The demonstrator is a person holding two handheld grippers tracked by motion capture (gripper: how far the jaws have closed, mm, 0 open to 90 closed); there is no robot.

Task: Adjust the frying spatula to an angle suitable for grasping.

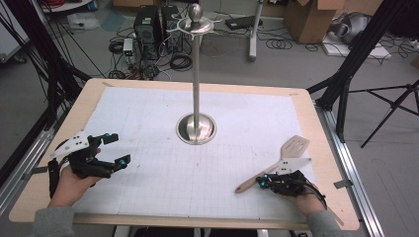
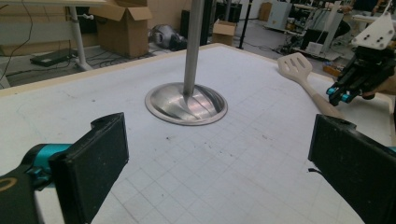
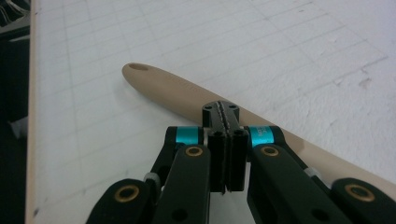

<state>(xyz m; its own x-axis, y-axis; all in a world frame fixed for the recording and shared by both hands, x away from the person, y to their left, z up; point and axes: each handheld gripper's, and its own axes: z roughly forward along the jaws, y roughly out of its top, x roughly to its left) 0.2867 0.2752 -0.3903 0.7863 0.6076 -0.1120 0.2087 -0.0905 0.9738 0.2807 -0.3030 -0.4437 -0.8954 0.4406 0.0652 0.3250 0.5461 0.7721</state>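
Right claw (image 1: 263, 182) is clenched with nothing between the jaws, poised just over the spatula (image 1: 276, 165) handle lying flat on the worktop (image 1: 148, 148). Left claw (image 2: 215, 163) is held released, well apart. Approach step judged; jaws must be opened next before grasping.

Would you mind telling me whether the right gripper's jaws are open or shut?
Shut. The right gripper has its jaws pressed together with nothing between them, just above the wooden spatula on the table.
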